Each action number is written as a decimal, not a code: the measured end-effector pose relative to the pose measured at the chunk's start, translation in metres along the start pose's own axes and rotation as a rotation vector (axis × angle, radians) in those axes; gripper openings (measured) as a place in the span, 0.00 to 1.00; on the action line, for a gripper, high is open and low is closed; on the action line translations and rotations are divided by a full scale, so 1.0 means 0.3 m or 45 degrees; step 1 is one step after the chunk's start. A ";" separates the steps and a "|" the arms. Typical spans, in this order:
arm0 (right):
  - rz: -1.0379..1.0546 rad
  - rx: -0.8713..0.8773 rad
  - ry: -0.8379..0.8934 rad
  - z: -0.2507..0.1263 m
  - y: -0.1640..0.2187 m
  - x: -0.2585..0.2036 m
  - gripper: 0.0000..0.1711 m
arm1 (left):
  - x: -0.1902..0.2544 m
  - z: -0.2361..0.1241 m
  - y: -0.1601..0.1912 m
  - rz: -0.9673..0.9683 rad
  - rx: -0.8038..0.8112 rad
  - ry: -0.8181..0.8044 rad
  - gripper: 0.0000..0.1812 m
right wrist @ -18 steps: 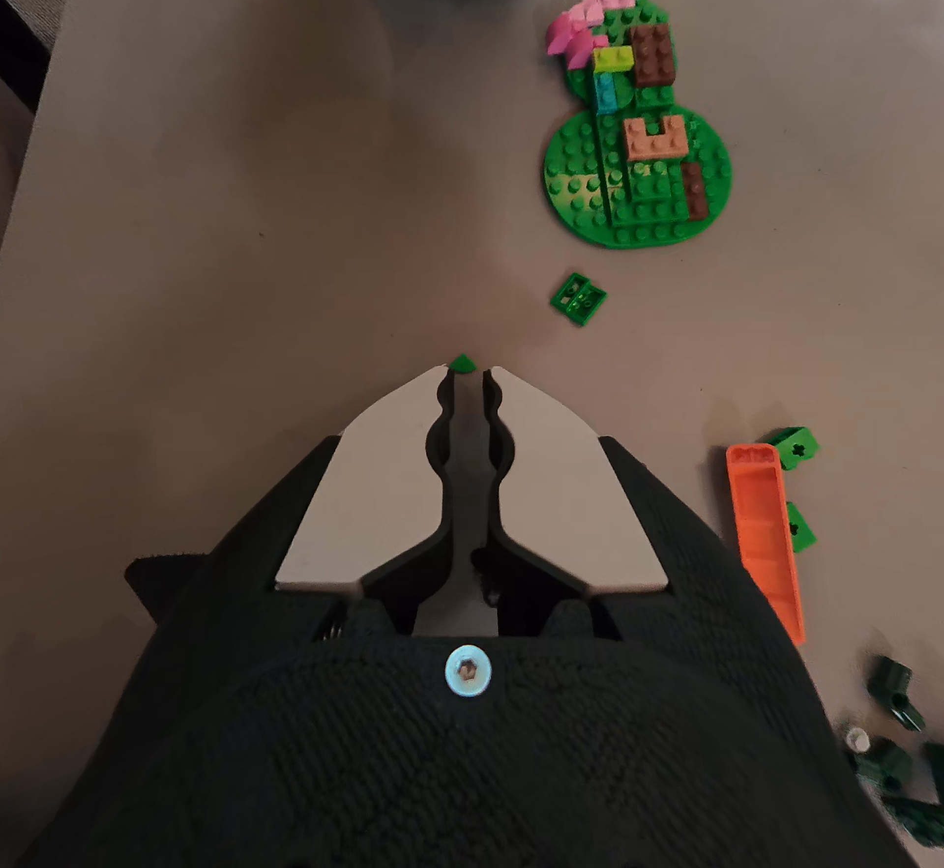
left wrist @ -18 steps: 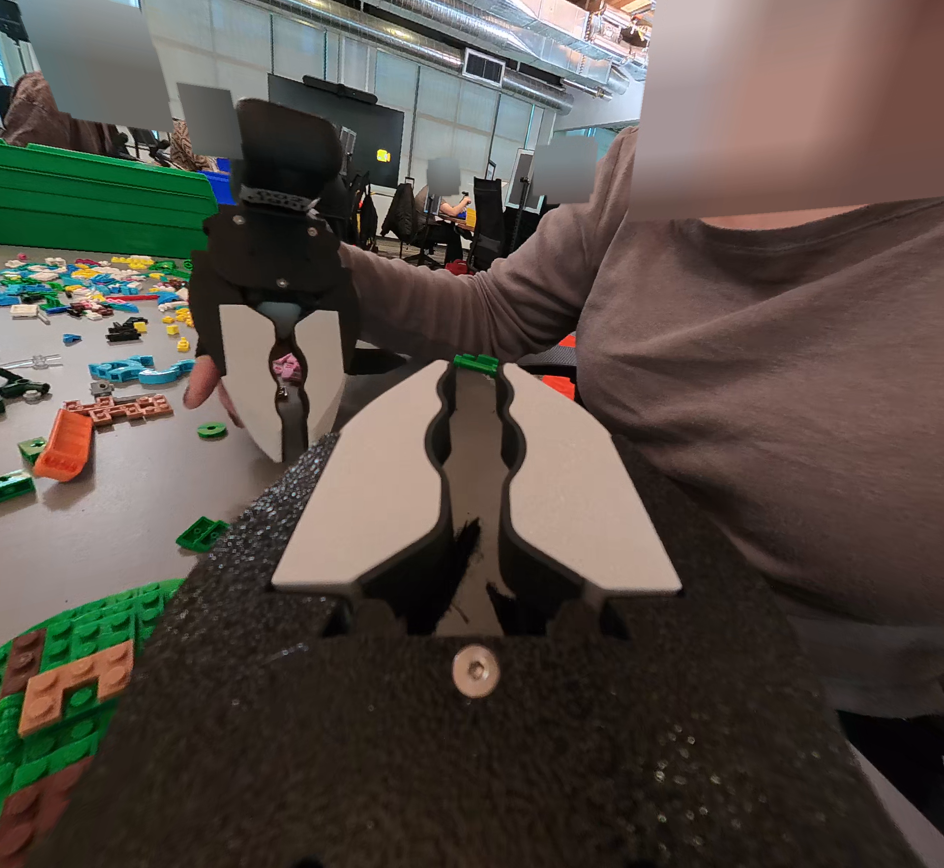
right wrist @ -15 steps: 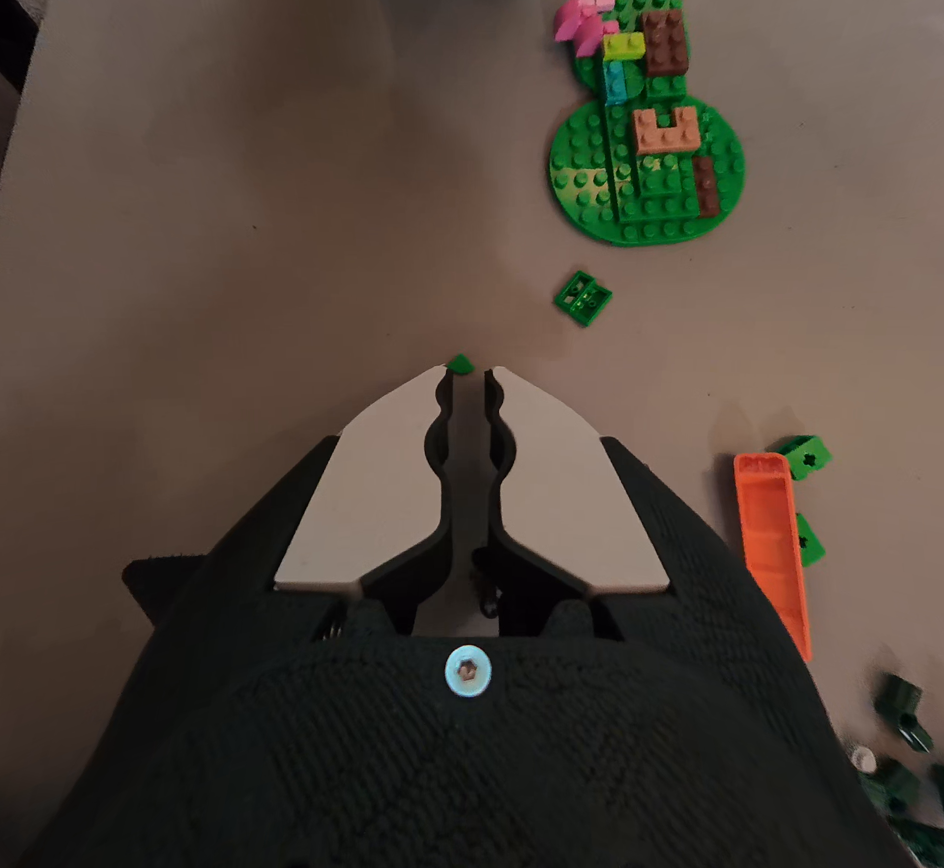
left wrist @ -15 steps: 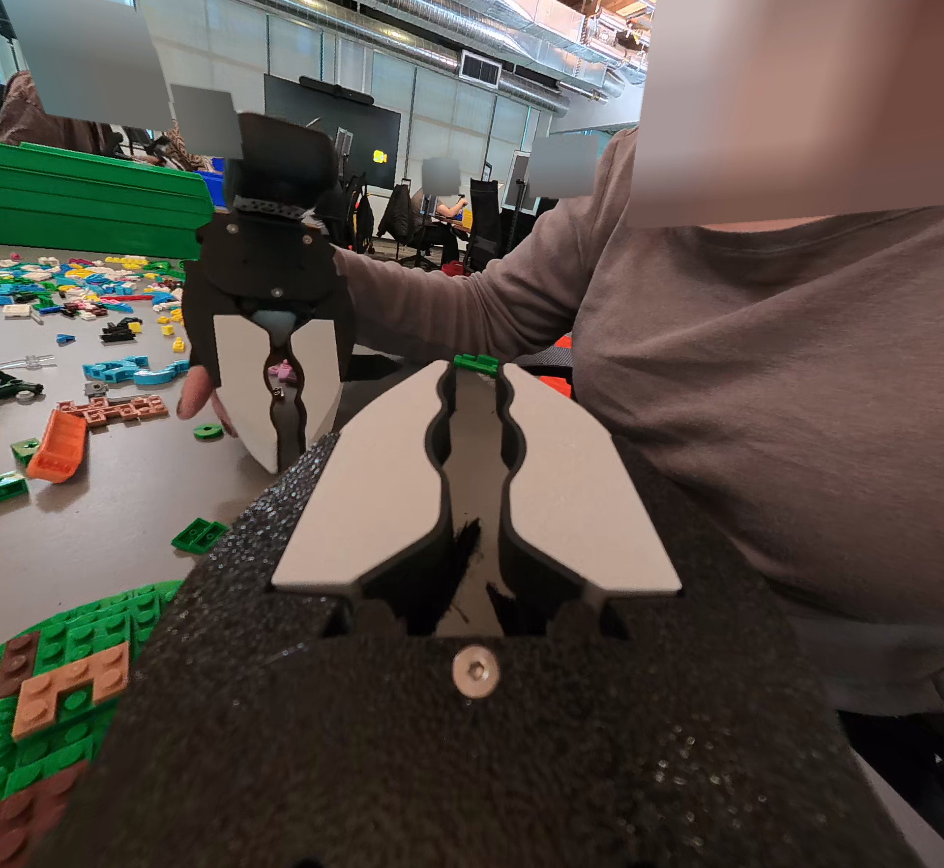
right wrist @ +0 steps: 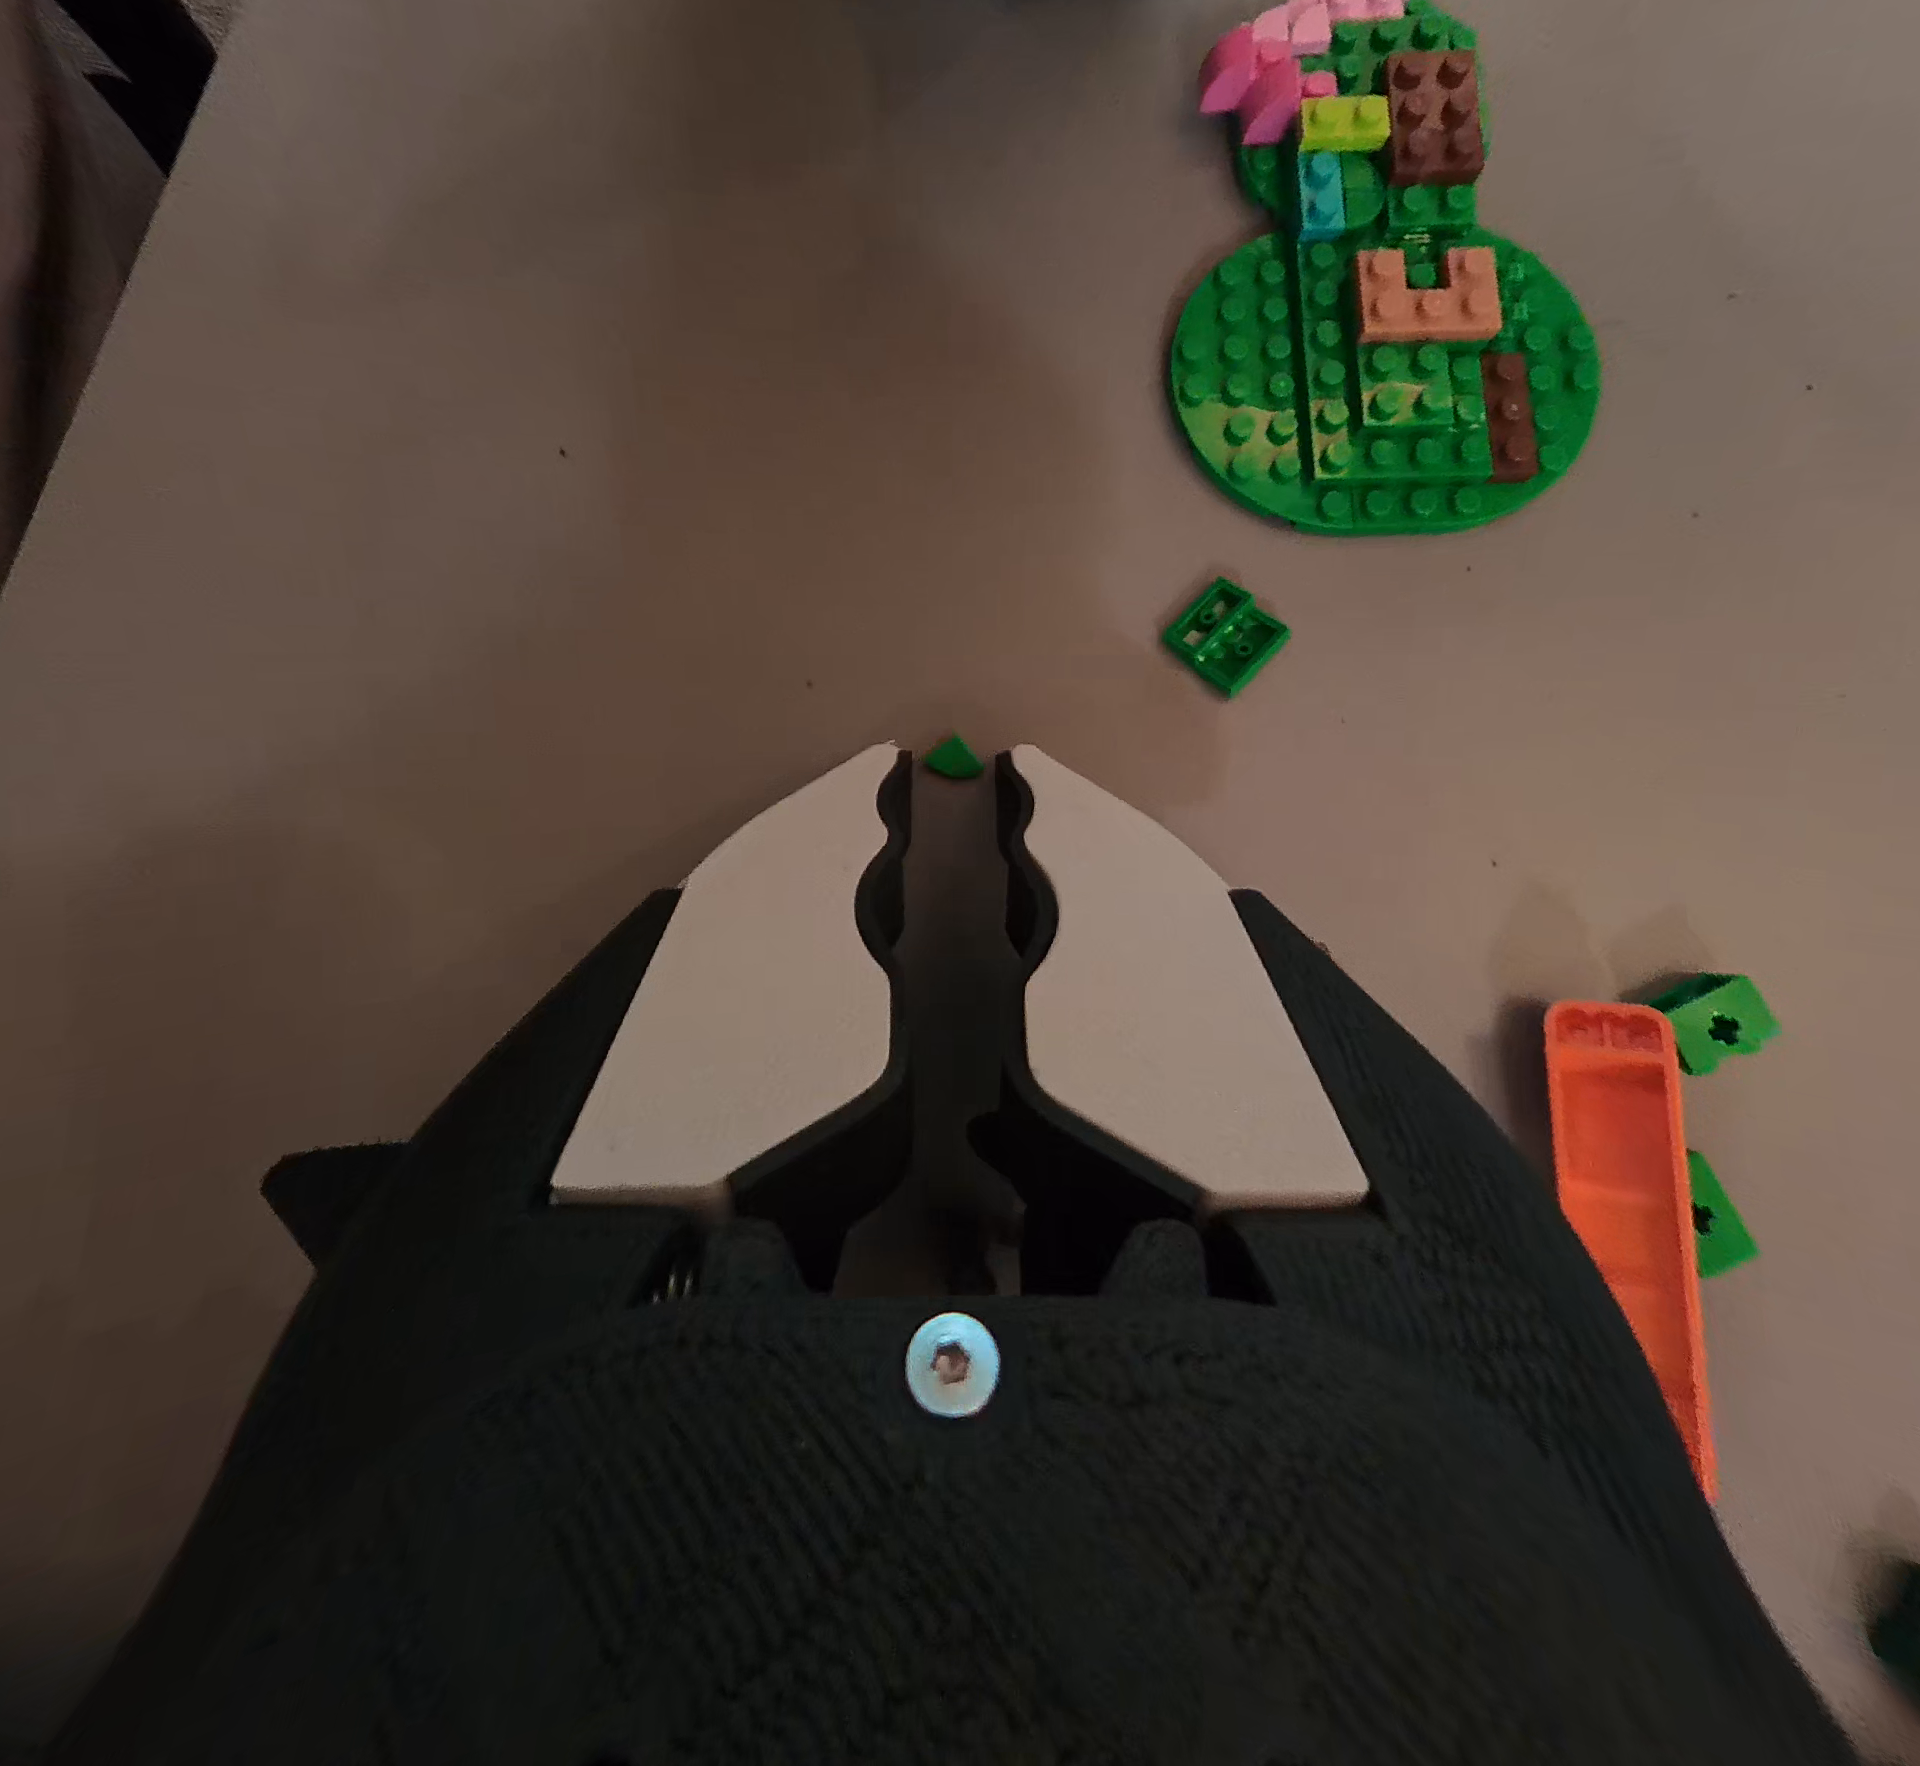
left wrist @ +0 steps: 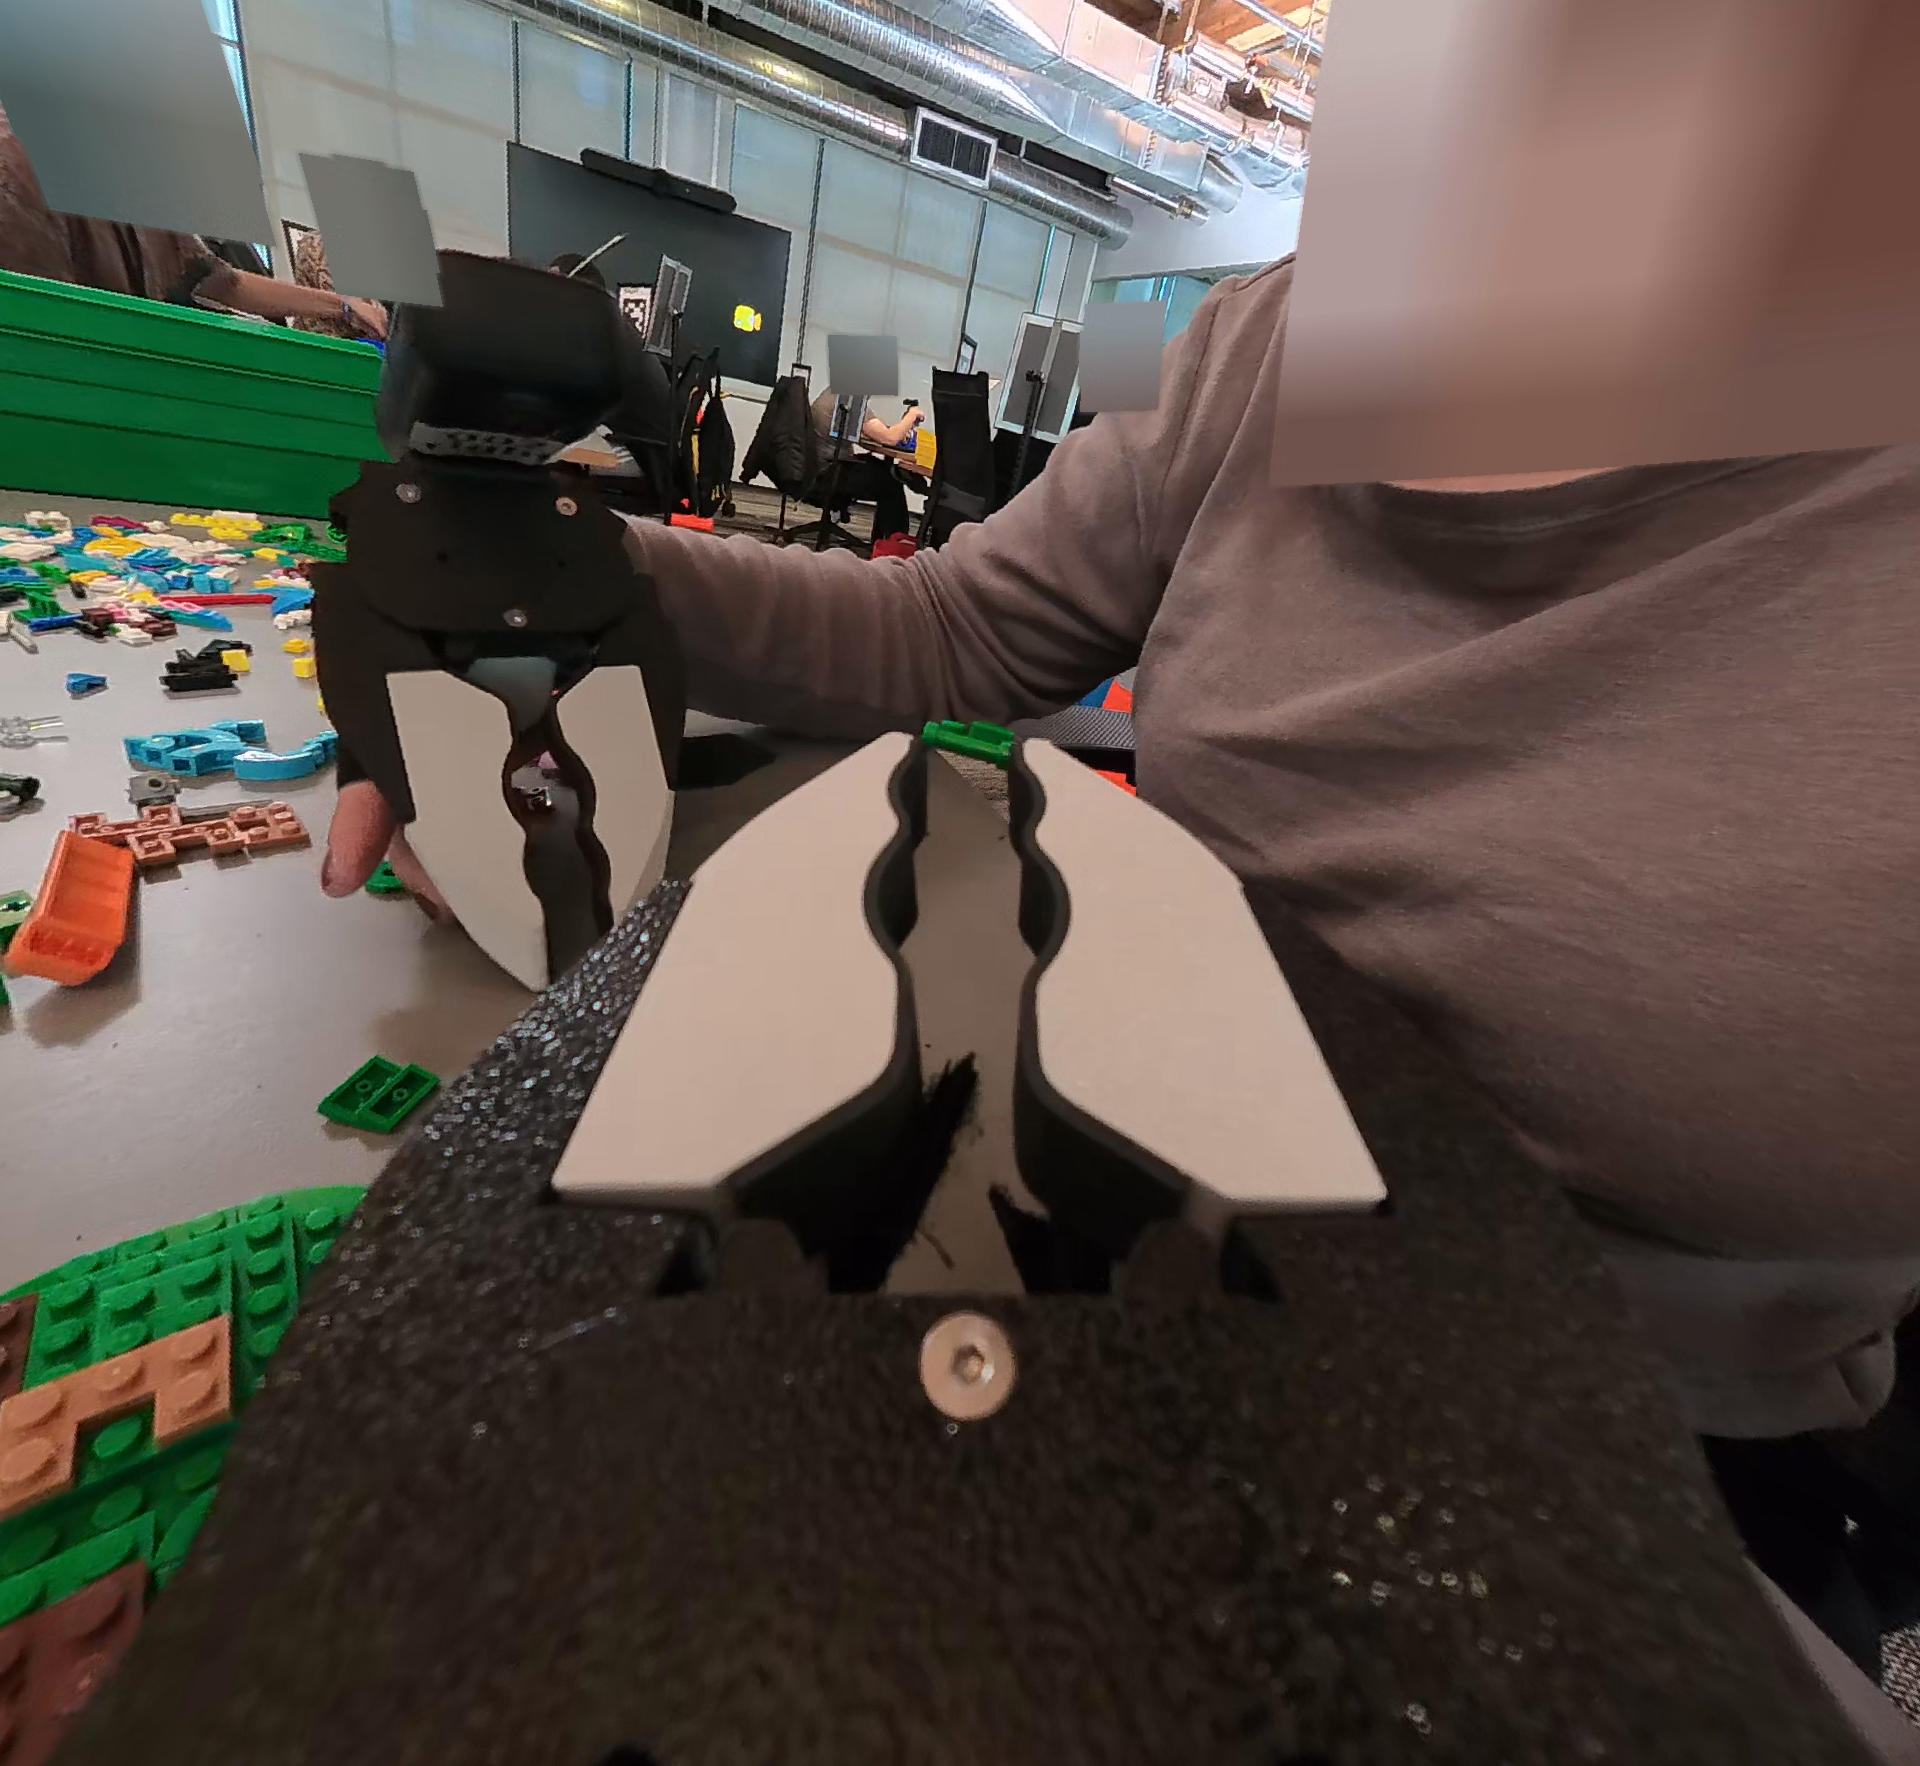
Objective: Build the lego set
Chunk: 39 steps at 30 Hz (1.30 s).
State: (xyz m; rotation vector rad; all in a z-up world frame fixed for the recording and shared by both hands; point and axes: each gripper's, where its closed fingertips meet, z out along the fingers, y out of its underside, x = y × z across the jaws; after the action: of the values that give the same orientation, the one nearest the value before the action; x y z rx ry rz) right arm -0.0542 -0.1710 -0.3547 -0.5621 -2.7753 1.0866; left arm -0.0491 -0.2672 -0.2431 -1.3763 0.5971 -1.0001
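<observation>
My left gripper is raised off the table and shut on a small green plate at its fingertips. My right gripper points down at the table. Its jaws stand a little apart, with a small green piece between the tips and a thin gap on each side. It also shows in the left wrist view, with its tips hidden behind my left gripper. The build, a round green base carrying brown, tan, lime, teal and pink bricks, lies ahead to the right. Its edge shows in the left wrist view.
A loose green plate lies between the right gripper and the build. An orange separator and green bricks lie to the right. Loose bricks and a green bin are far left. A person's grey-sleeved torso is close. My right fingertips sit around 15 centimeters from my left ones.
The right gripper's jaws have parted slightly around the small green piece. It has moved a little nearer the left gripper. The left gripper still holds its green plate.
</observation>
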 end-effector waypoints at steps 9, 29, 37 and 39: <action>0.005 -0.009 0.000 0.000 0.001 -0.005 0.05 | 0.002 0.003 0.003 0.000 -0.008 0.003 0.08; 0.009 -0.012 0.019 0.011 -0.008 0.001 0.03 | 0.006 0.006 0.007 -0.001 -0.022 0.012 0.08; -0.030 0.006 0.023 0.010 -0.030 -0.004 0.02 | 0.024 0.010 0.009 -0.024 -0.025 0.063 0.08; -0.092 0.113 0.006 -0.015 -0.113 -0.031 0.02 | 0.048 0.014 0.001 -0.057 -0.008 0.130 0.08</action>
State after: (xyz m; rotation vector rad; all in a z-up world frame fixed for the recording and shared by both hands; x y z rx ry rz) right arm -0.0546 -0.1946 -0.3280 -0.4503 -2.7044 1.1839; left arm -0.0386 -0.2775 -0.2401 -1.3550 0.6479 -1.1100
